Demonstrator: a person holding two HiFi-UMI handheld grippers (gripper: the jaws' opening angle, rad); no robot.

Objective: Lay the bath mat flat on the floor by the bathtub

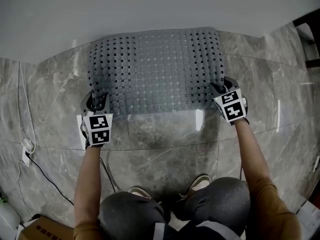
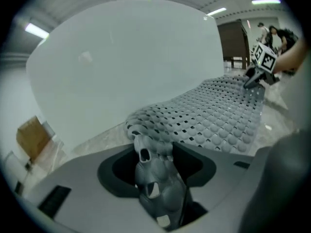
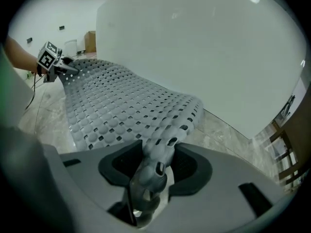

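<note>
Knees [image 1: 131,215] and shoes [image 1: 200,183] of the crouching person sit nearest, on the grey marble floor [image 1: 165,134]. Far left, a black cable [image 1: 47,176] trails over the tiles, w/ a cardboard box [image 1: 42,231] at the near-left edge.

Left claw [image 1: 98,103] is at the near-left corner of the bath mat [image 1: 155,69]. Its jaws stand partly apart, and the crumpled corner sits loose btwn them w/ dark gaps either side, so no real pinch.

Mat itself is grey and perforated. It's spread on the floor, its far edge right up against the white bathtub [image 1: 150,9] wall. Mostly flat, though both near corners hump up where they run into the claws.

Right claw [image 1: 220,90] is at the near-right corner, same story: jaws partly open, folded corner lying btwn them, not squeezed.
</note>
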